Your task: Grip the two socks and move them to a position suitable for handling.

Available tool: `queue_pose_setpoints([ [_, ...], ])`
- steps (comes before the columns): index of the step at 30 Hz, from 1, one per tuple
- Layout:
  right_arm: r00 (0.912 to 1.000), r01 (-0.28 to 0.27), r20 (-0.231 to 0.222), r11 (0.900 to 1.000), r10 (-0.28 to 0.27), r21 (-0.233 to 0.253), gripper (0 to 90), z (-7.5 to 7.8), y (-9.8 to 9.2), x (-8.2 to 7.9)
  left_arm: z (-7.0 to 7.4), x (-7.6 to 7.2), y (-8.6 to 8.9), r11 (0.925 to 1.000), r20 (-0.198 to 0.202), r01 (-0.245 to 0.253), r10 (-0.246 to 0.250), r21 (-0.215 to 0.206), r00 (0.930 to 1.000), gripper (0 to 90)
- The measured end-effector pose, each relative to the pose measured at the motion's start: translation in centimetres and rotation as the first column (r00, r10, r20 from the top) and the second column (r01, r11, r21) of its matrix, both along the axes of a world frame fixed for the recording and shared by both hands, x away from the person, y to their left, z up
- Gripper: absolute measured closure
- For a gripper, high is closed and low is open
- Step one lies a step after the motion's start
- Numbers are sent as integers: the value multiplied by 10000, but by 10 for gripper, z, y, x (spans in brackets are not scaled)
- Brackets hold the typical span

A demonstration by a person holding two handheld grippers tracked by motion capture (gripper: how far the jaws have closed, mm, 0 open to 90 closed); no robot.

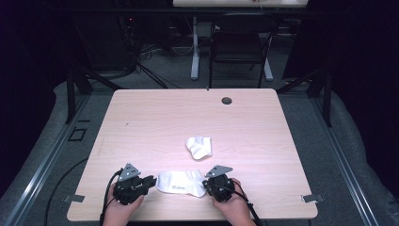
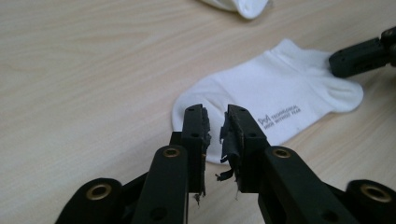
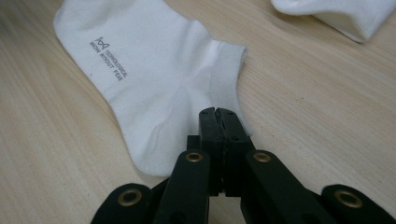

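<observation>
High view: light wood counter (image 1: 141, 117) is carrying two white socks. Printed ankle sock (image 1: 181, 182) is lying flat near the front edge, between the two grippers; second sock (image 1: 199, 147), folded over, is sitting just behind it, apart from it.

Left gripper (image 1: 151, 181) is sitting at the toe end of the printed ankle sock (image 2: 275, 98). Left gripper view: jaws are standing slightly spread with a narrow gap, tips over the toe edge, pad lining is looking frayed; can't tell if they're touching the fabric.

Right gripper (image 1: 207, 184) is sitting at the cuff/heel end. Right gripper view: jaws are pressed together, tips (image 3: 217, 112) resting at the sock's (image 3: 154, 79) heel edge below the cuff; can't tell whether any fabric is caught between them. Grey lettering on the sole is facing up.

Hands are holding both grippers at the bottom of the high view
</observation>
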State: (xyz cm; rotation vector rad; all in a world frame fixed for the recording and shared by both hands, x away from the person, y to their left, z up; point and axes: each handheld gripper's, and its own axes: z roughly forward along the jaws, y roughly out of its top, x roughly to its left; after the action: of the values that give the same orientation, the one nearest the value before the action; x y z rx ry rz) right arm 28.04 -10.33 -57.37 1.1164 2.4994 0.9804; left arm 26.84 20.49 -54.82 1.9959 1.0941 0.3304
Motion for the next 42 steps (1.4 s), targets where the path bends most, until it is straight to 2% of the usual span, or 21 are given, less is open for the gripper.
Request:
queue_pose_setpoints([
  [1,10000,12,-10,10000,-12,-4,900,0,0,0,1,1,-1,10000,149,63,-64,32,9999,750],
  [3,10000,9,-3,10000,-9,-64,900,1,-1,0,-2,5,-3,9995,198,266,-269,149,9994,736],
  [6,10000,65,-60,10000,-65,-11,900,1,-3,0,-13,16,-9,9972,1,718,-718,221,9974,705],
  [10,9999,42,-100,10000,-42,3,900,1,-5,0,-22,25,-18,9950,-95,878,-874,481,9961,669],
  [11,9999,64,-104,10000,-64,19,900,1,-5,0,-26,27,-23,9926,-152,1065,-1058,576,9943,660],
  [14,9999,109,-118,9999,-108,17,900,1,-7,0,-31,28,-28,9903,-274,1143,-1125,795,9933,654],
  [21,9997,158,-179,9998,-160,-107,900,2,-12,-1,-32,22,-30,9892,-320,1316,-1298,652,9910,645],
  [25,9995,181,-260,9994,-188,-287,900,4,-15,-3,-32,14,-34,9863,-339,1476,-1454,735,9888,646],
  [26,9994,157,-311,9992,-169,-378,900,4,-16,-3,-31,13,-34,9842,-297,1547,-1527,866,9878,646],
  [34,9980,278,-563,9993,-293,-269,900,5,-20,-3,-30,9,-36,9830,-409,1605,-1574,894,9867,638],
  [36,9971,356,-672,9994,-354,9,864,6,-21,-3,-28,12,-34,9832,-331,1602,-1578,874,9869,609],
  [40,9988,400,-293,9990,-394,183,811,10,-22,-3,-21,17,-26,9879,-47,1424,-1424,619,9898,568],
  [42,9993,379,46,9989,-380,288,794,13,-20,-2,-18,20,-22,9899,74,1284,-1291,605,9916,562],
])
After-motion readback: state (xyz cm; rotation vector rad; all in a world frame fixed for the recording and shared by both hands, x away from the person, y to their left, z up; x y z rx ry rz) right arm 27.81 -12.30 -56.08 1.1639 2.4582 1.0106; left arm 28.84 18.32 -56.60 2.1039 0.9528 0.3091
